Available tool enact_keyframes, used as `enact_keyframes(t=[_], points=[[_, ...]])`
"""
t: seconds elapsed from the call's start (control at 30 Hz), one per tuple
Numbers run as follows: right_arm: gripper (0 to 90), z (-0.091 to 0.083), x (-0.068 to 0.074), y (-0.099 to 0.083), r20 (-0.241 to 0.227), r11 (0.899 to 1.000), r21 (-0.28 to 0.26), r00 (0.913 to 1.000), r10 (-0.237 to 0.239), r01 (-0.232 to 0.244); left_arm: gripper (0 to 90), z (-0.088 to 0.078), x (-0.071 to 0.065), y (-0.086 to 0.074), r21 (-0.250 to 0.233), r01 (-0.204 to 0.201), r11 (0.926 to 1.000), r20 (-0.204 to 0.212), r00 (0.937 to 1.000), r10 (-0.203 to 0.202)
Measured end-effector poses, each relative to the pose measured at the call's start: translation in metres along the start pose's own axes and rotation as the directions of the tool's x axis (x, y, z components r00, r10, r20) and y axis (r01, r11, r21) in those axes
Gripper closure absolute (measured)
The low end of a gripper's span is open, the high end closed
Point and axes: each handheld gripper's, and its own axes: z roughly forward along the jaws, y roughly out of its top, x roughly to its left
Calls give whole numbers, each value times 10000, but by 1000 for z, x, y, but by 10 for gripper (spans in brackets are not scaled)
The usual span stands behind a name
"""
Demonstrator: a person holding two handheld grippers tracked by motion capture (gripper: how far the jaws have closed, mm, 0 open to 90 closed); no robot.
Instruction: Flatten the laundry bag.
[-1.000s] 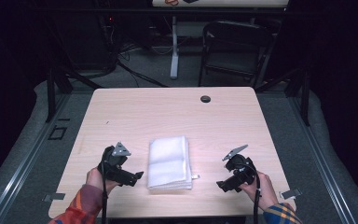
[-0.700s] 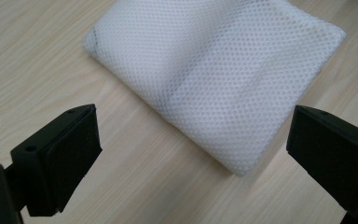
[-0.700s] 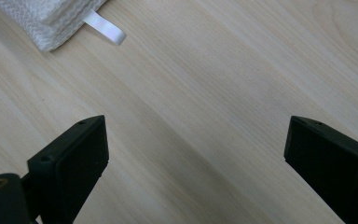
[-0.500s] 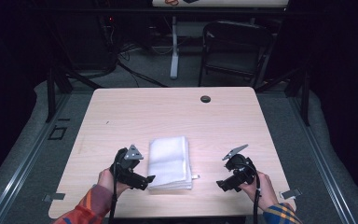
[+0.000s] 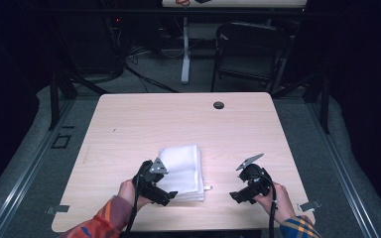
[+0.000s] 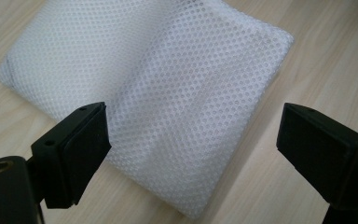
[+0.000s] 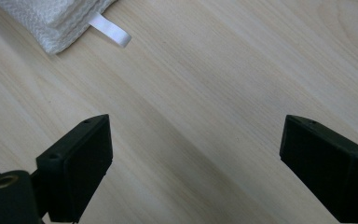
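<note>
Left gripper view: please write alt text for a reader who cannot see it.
A folded white mesh cloth lies on a pale wooden table, its near corner between the two black jaws of the open left claw, which touch nothing.

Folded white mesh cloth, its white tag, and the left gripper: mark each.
folded white mesh cloth (image 6: 168, 93), left gripper view, middle of top layer
white tag (image 7: 109, 30), right gripper view, middle of strip
left gripper (image 5: 166, 197), high view, between fingertips
</note>
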Motion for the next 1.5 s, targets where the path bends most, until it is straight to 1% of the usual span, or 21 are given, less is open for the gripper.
enact_keyframes(t=[0.03,0.07,0.13,0.2,0.33,0.47,0.6,0.7,0.77,0.87,0.9,0.93,0.97,1.07,1.1,1.2,1.27,1.37,1.43,1.47,1.5], points=[[89,0,0,0,3,9999,91,10000,-62,62,96,2,-1,1,-14,-17,10000,29,10000,17],[90,0,0,0,-41,9999,-73,10000,75,-75,100,3,-1,1,7,-68,10000,41,10000,68],[93,-1,0,0,-16,9999,85,9999,-114,114,104,5,-2,2,5,-47,10000,35,10000,46],[95,-1,1,0,-29,10000,42,10000,-60,61,113,10,-4,4,83,-124,9999,156,9998,122],[97,0,0,0,-153,10000,55,9999,-29,29,123,15,-7,7,139,-232,9996,192,9996,230],[97,0,0,0,-197,10000,33,9998,-3,4,131,25,-10,10,350,-384,9986,177,9991,378],[96,0,1,0,-325,10000,37,9994,68,-67,146,42,-11,13,806,-478,9956,334,9984,453],[96,1,1,0,-302,10000,32,9995,79,-79,152,48,-12,13,967,-541,9938,362,9981,508],[95,1,1,0,-364,10000,65,9993,67,-65,175,54,-14,14,1182,-762,9901,190,9970,745],[96,1,1,-1,-433,10000,-11,9990,79,-79,197,56,-16,15,1330,-877,9872,20,9961,882],[95,1,1,0,-409,9999,88,9991,84,-80,219,60,-18,14,1398,-932,9858,-101,9954,955],[96,2,2,-1,-503,9997,-50,9985,223,-226,231,62,-19,14,1532,-976,9834,-153,9948,1012],[96,1,1,0,-472,9998,170,9989,64,-56,243,63,-19,14,1600,-1071,9813,-139,9938,1107],[95,1,2,0,-518,9998,214,9987,14,-2,274,64,-20,14,1615,-1189,9797,-194,9921,1236],[96,1,2,0,-572,9998,207,9984,6,6,296,63,-19,14,1466,-1161,9824,-77,9929,1185],[96,2,2,0,-545,9997,248,9985,-25,39,340,62,-16,13,1400,-1151,9834,60,9933,1154],[96,3,3,0,-632,9998,164,9980,81,-71,364,61,-15,13,1393,-1253,9823,114,9921,1249],[96,3,3,0,-617,9997,224,9981,35,-21,438,59,-13,14,1359,-1293,9823,356,9914,1256],[96,3,3,0,-624,9998,217,9980,29,-16,470,59,-13,14,1354,-1308,9821,329,9913,1275],[95,3,3,0,-628,9998,211,9980,30,-17,470,59,-13,14,1354,-1353,9815,431,9905,1306],[96,3,3,0,-574,9996,273,9983,-20,36,500,59,-13,14,1362,-1360,9813,432,9904,1313]])
